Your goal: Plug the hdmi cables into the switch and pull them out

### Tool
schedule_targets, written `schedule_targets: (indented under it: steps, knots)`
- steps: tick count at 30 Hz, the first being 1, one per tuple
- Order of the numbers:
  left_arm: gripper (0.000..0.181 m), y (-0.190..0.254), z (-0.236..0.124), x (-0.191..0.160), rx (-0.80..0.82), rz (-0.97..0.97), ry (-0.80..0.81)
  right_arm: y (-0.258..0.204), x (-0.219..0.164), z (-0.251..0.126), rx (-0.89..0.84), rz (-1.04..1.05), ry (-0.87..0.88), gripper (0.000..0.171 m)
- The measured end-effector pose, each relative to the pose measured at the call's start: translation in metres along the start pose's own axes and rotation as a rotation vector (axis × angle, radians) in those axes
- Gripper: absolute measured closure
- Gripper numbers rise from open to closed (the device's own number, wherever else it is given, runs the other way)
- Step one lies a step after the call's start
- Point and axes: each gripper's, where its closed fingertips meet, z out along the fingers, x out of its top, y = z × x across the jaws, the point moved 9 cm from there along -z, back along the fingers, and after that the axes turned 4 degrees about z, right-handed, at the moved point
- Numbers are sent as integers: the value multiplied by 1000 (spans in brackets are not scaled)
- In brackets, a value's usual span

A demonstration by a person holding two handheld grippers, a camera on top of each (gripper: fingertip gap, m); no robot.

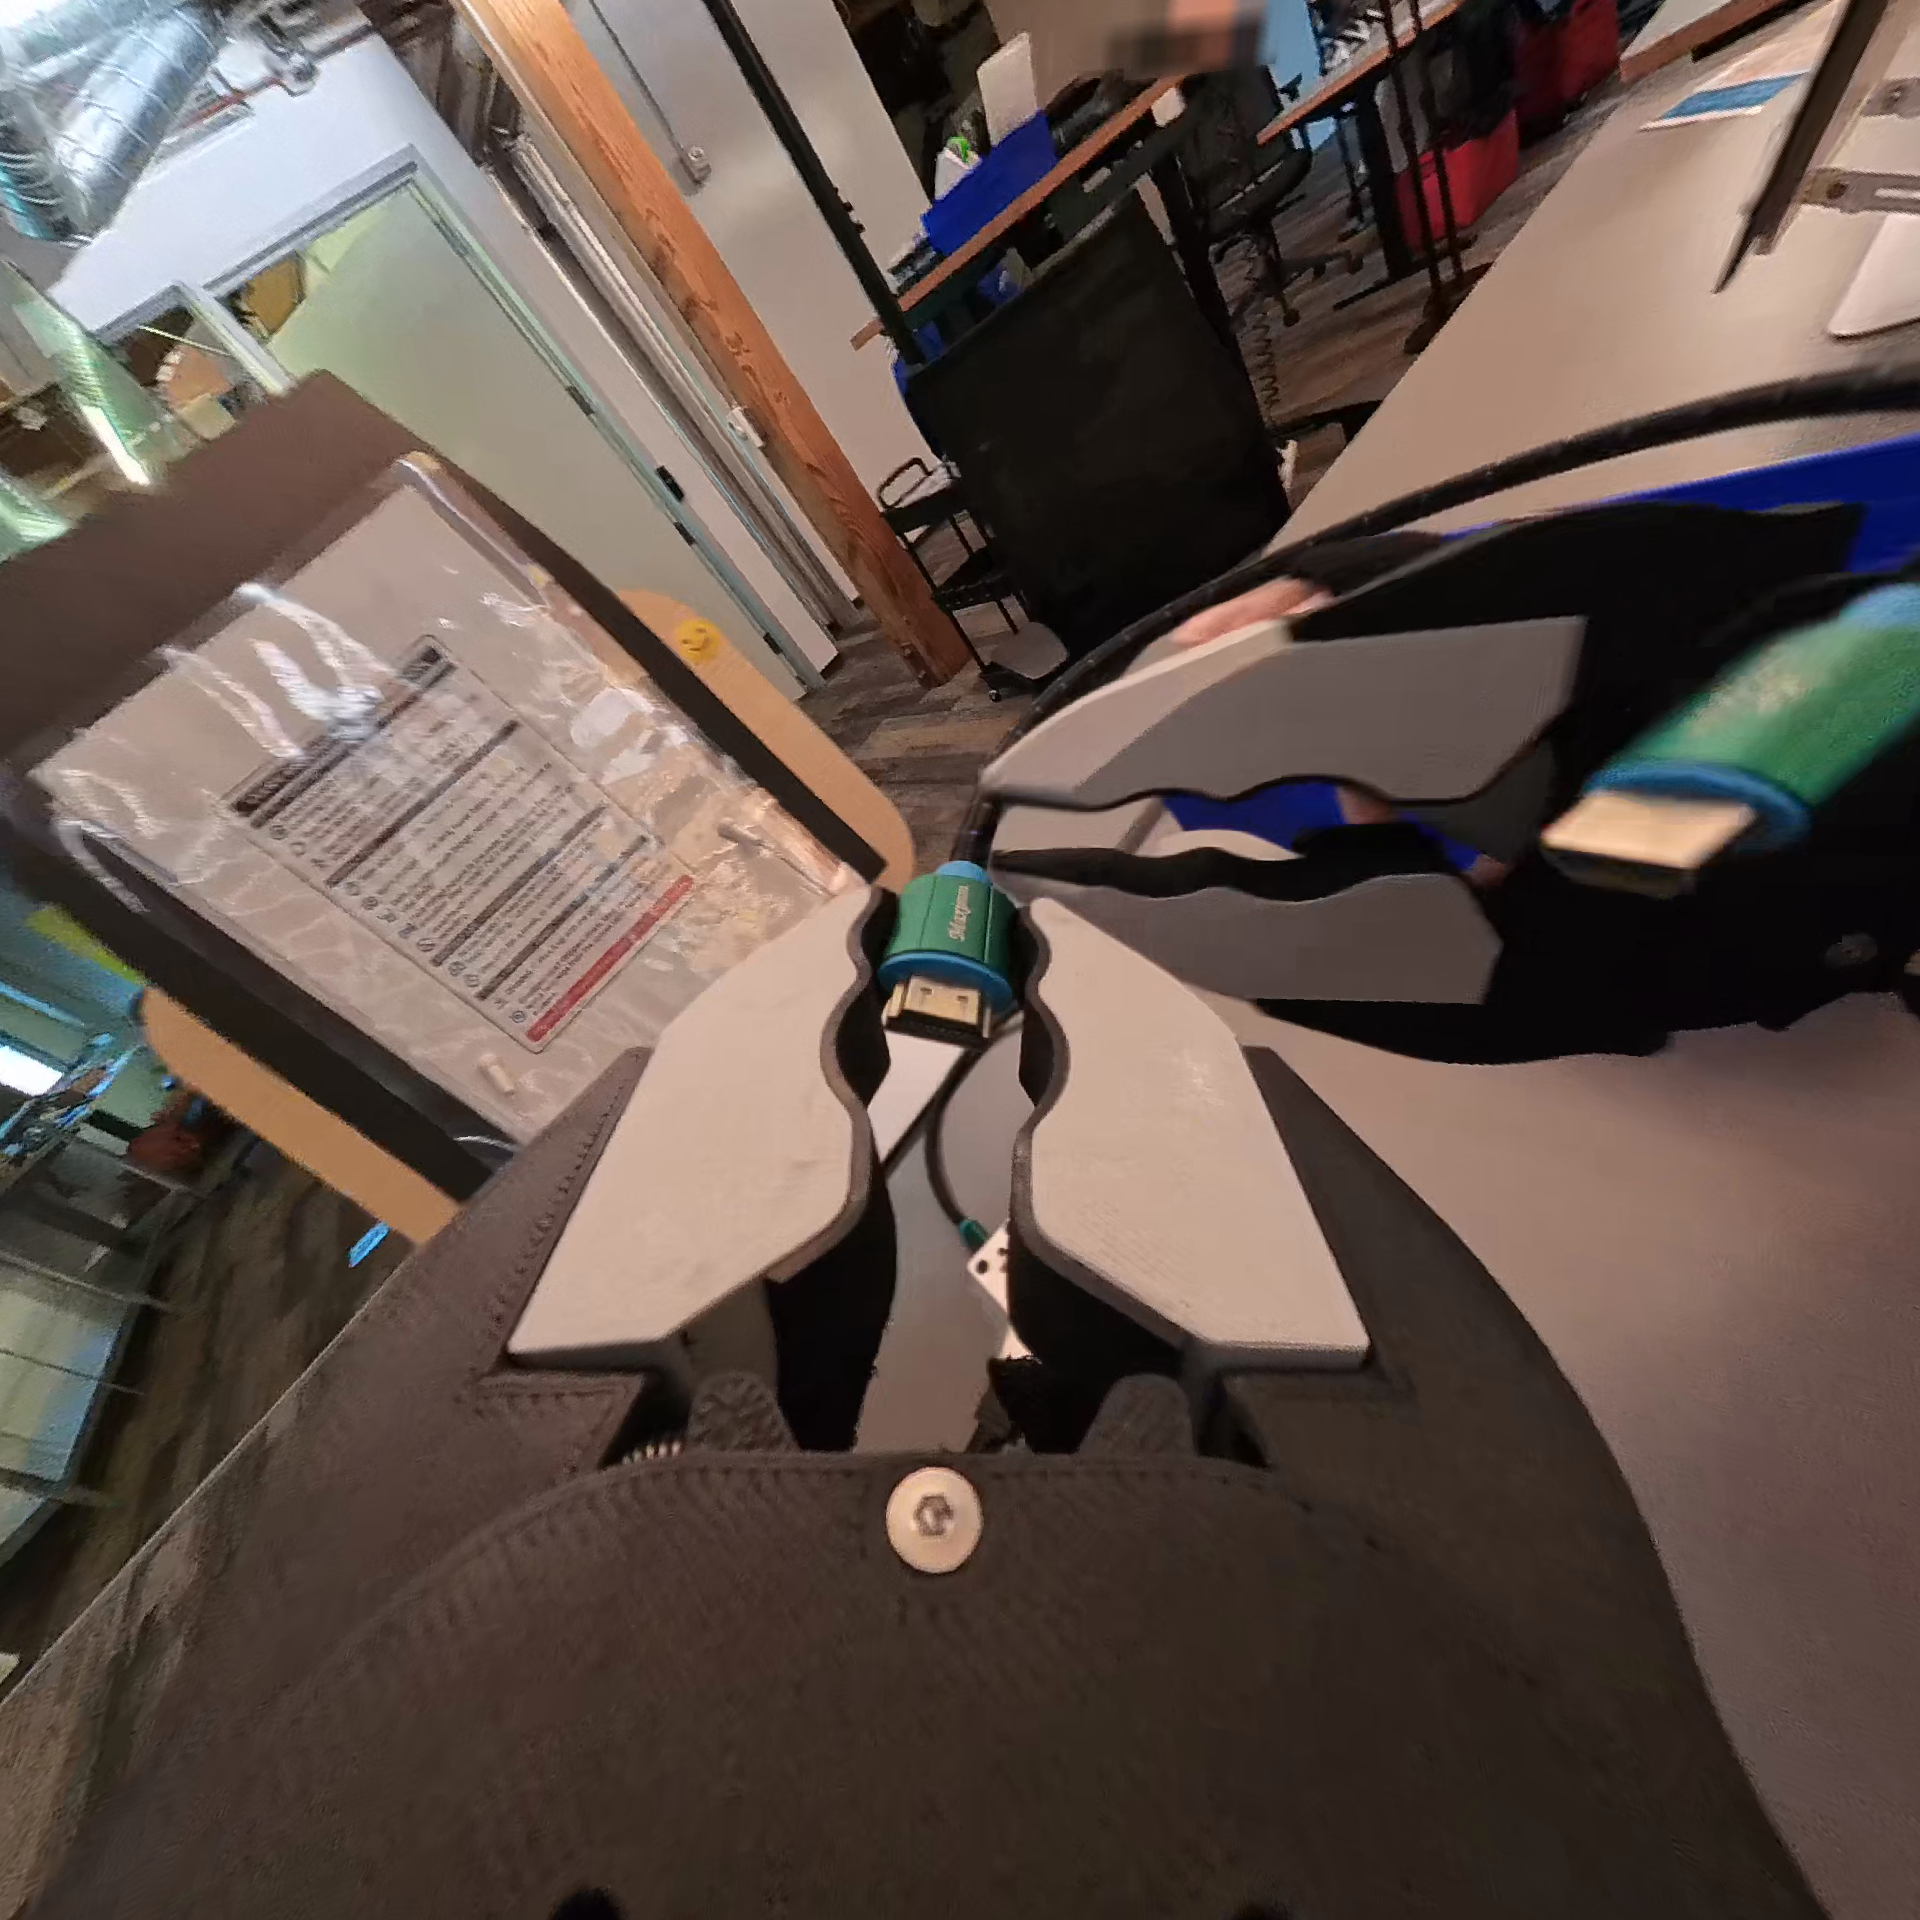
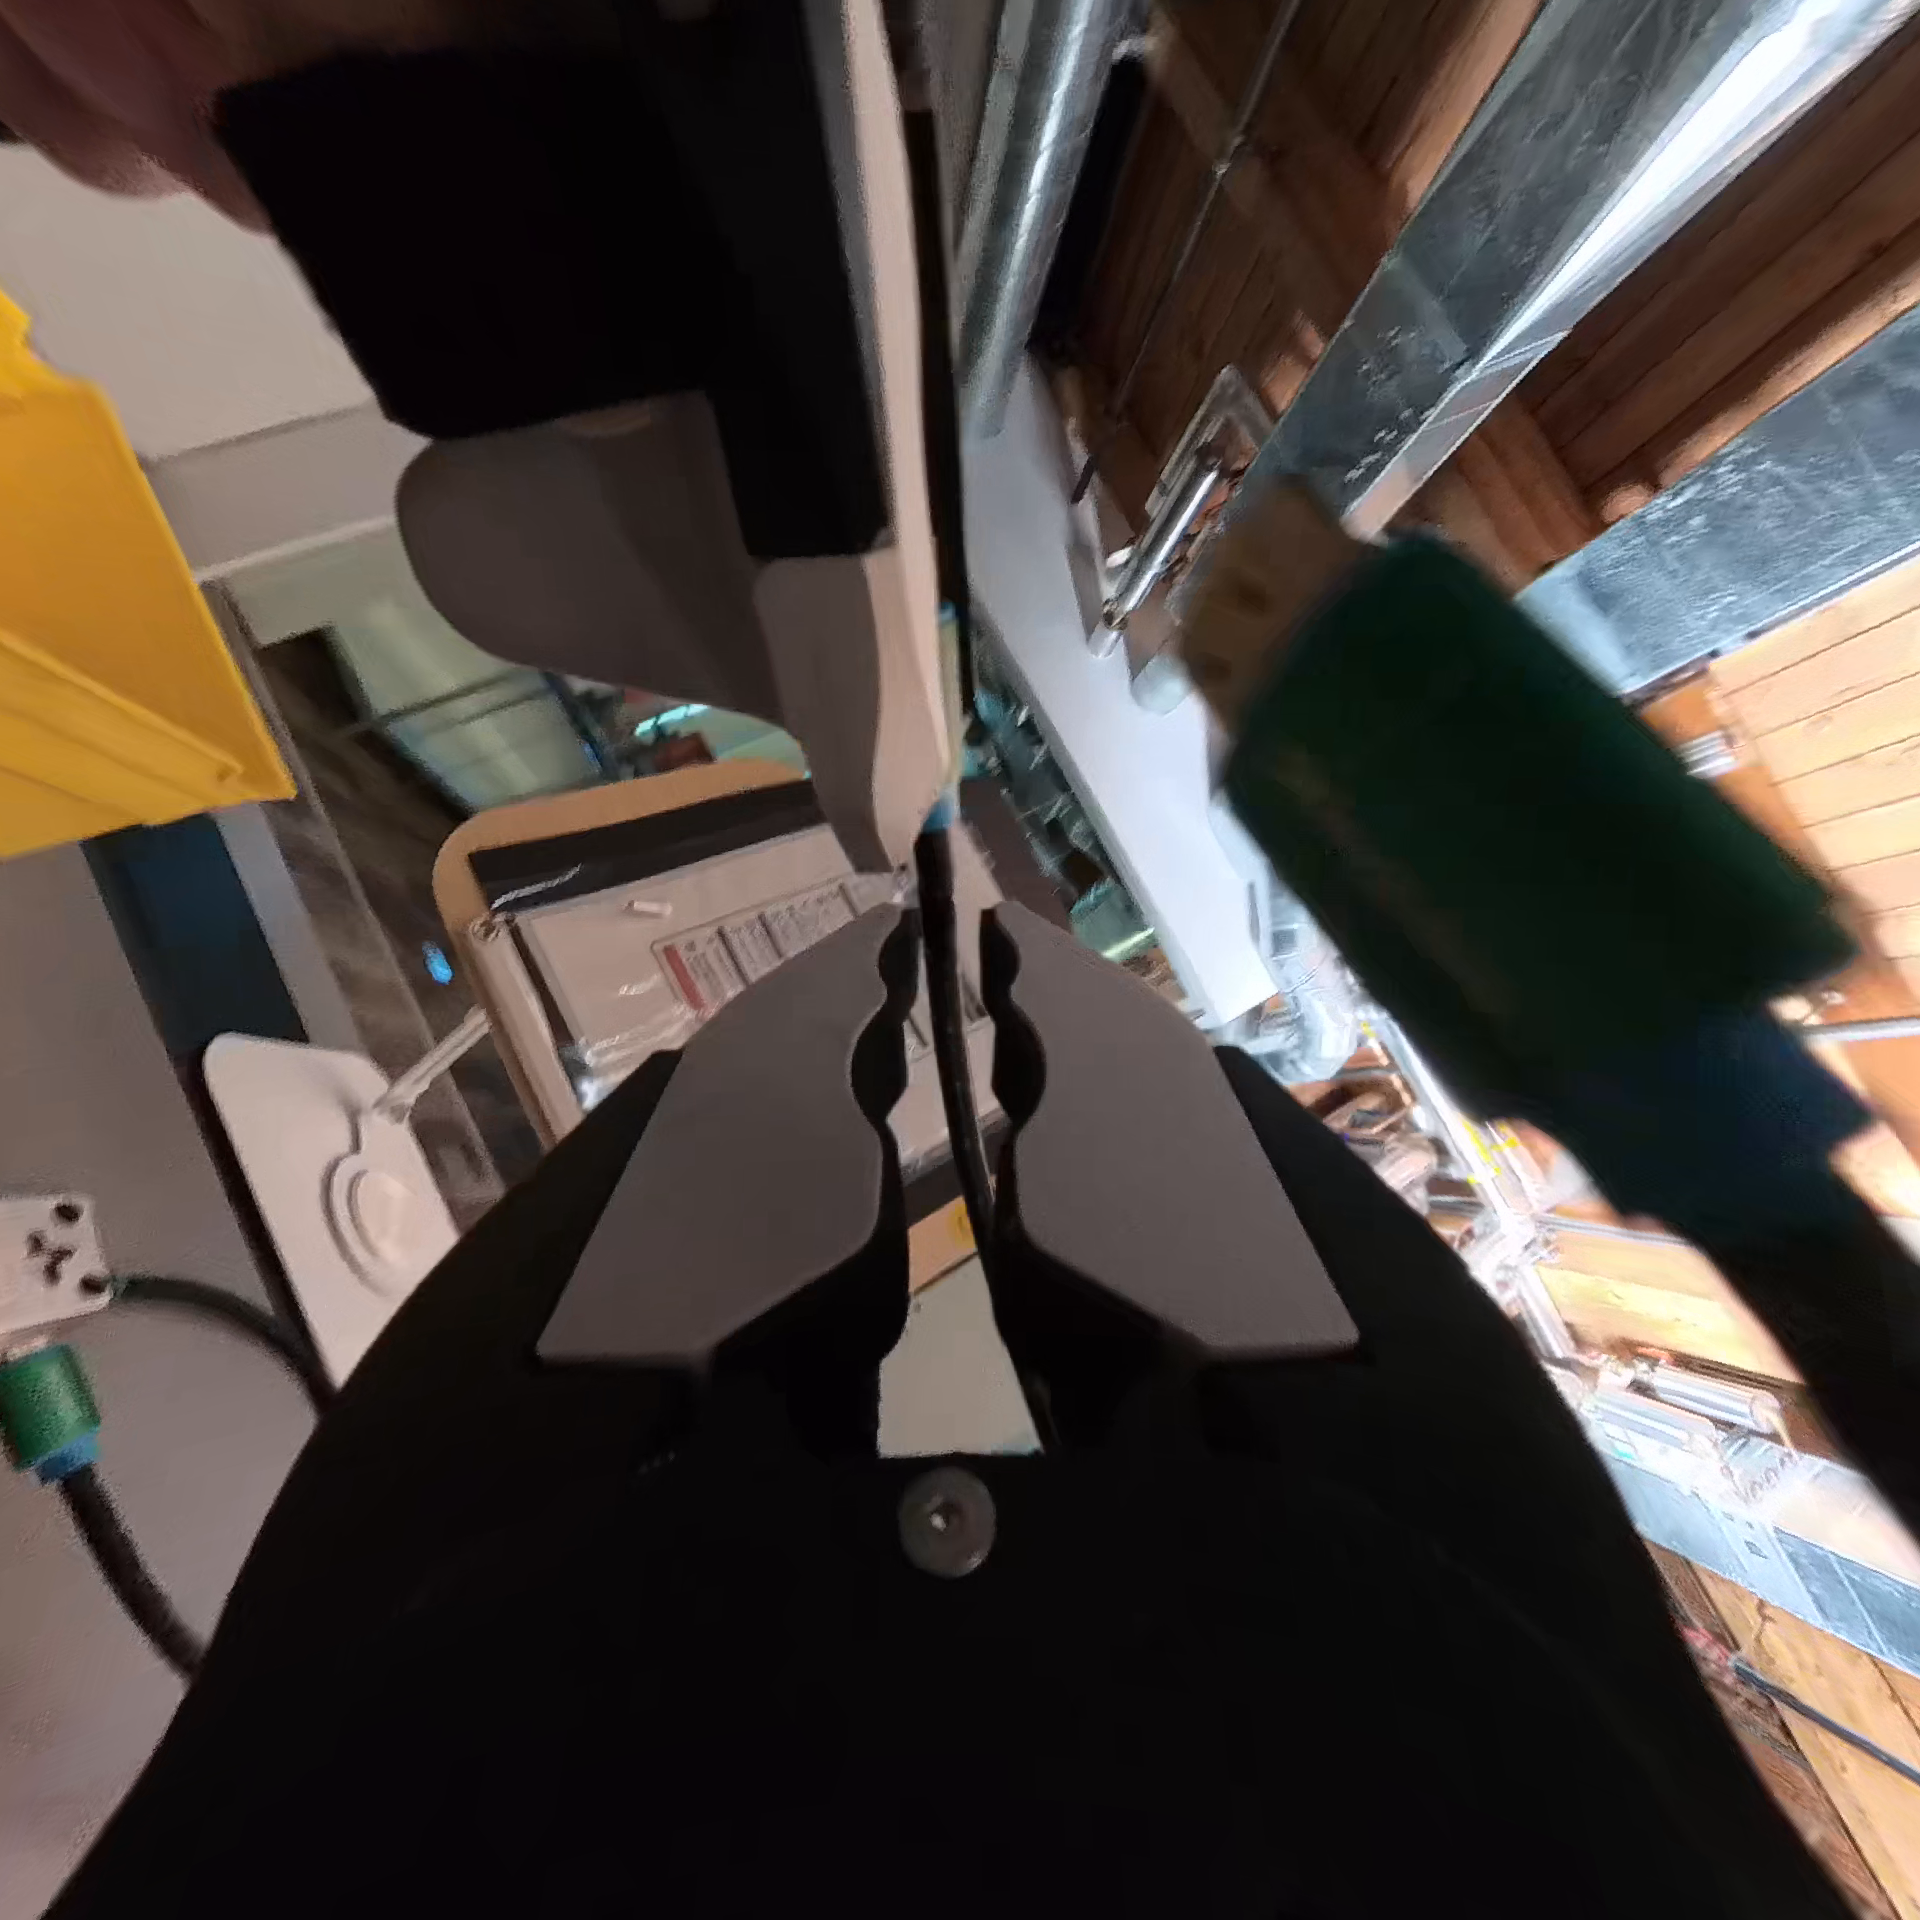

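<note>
My left gripper (image 1: 945,914) is shut on a green HDMI plug (image 1: 940,935) with blue ends, its metal tip pointing back at the camera. Its black cable (image 1: 1351,499) runs off to the right. My right gripper (image 1: 992,826) has its tips just behind that plug. In its own view the right gripper (image 2: 940,925) is narrowly open, and the cable (image 2: 951,1039) shows through the gap without being clamped. A second green plug (image 1: 1704,779) hangs loose close to the right camera (image 2: 1507,831). The white switch (image 2: 42,1257) lies on the table with a third green plug (image 2: 42,1387) in it.
Both grippers are held above a grey table (image 1: 1558,1351). A board with a plastic-wrapped printed sheet (image 1: 416,790) stands to the left. A yellow bin (image 2: 104,644) and a white plate-like base (image 2: 343,1174) are near the switch. Desks and chairs stand farther back.
</note>
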Motion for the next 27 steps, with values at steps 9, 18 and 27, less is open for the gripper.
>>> schedule_targets:
  steps: [9, 18, 27]
  knots:
    - [161, -23, -35, 11, -114, -129, 169, -63, 3, -10, 392, 129, 257, 169]
    - [162, -11, -36, 19, -335, -216, 284, -39, -25, -1, 567, 936, 415, 136]
    - [164, -8, -28, 13, -422, -268, 279, 12, -15, -11, 506, 1184, 662, 144]
